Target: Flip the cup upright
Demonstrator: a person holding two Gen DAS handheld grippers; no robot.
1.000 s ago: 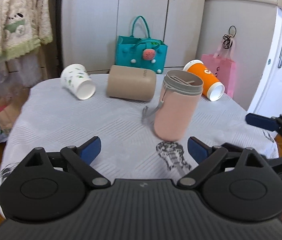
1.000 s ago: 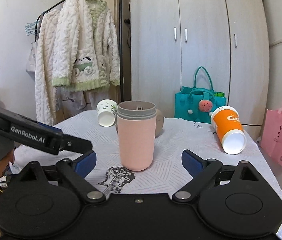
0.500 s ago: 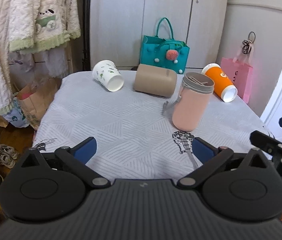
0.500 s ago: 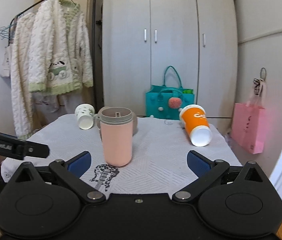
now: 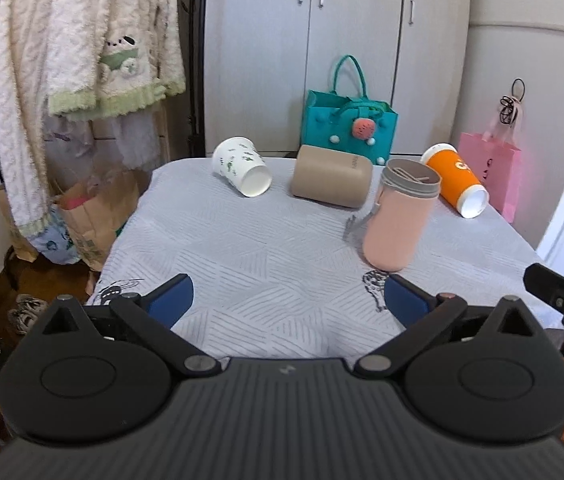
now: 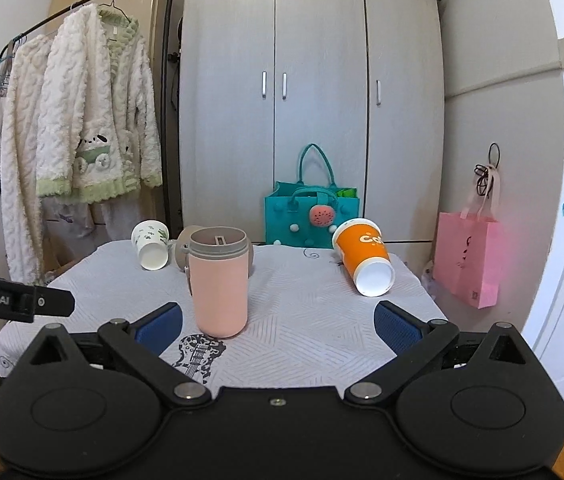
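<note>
The pink cup (image 6: pixel 221 284) stands upright on the table (image 6: pixel 313 320), near its front edge. The right claw (image 6: pixel 278 326) is spread wide and holds nothing; the cup sits just beyond its left finger. The left claw (image 5: pixel 287 300) is also wide open and empty, with the cup (image 5: pixel 399 216) ahead and right of it. Farther back, an orange cup (image 6: pixel 363 256), a white cup (image 6: pixel 150 244) and a tan cup (image 5: pixel 331 182) lie on their sides.

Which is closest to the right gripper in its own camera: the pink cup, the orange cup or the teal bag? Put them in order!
From the right gripper, nearest first:
1. Pink cup: upright, just ahead, toward its left finger.
2. Orange cup: on its side, farther back on the right.
3. Teal bag: beyond the table, by the wardrobe.
</note>
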